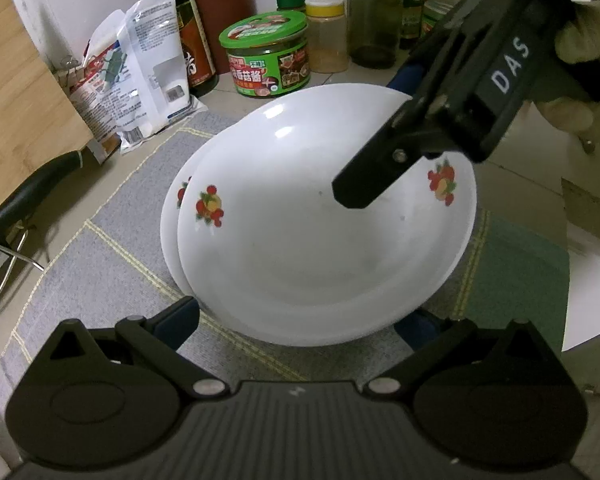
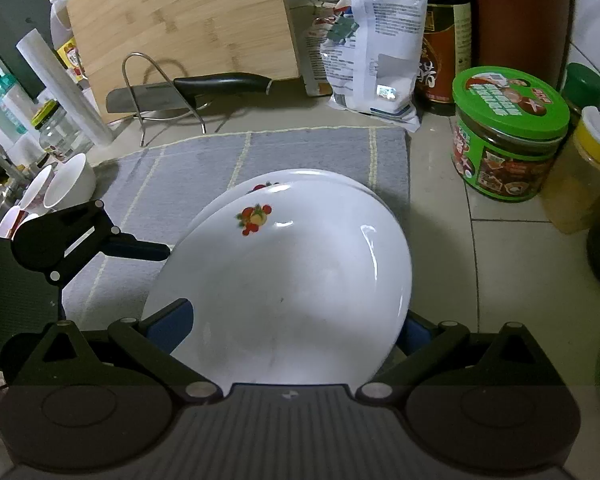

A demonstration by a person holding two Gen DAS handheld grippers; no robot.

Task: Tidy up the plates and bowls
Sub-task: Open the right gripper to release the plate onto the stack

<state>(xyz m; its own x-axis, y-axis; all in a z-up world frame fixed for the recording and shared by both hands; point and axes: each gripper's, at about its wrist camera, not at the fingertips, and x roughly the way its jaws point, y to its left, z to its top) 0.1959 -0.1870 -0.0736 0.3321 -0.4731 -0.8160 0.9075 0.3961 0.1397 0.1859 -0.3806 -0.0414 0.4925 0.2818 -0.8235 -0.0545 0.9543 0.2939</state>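
A white plate with fruit prints lies tilted on top of a second matching plate on the grey mat. My left gripper is open, its blue-padded fingers spread at the near rim of the top plate. My right gripper straddles the top plate at its other side, fingers apart at the rim; I cannot tell whether they press it. The right gripper also shows in the left wrist view. White bowls lie at the left.
A green-lidded jar, a yellow-lidded jar, sauce bottles and a plastic bag stand behind the mat. A bamboo board and a knife on a wire rack are at the back left.
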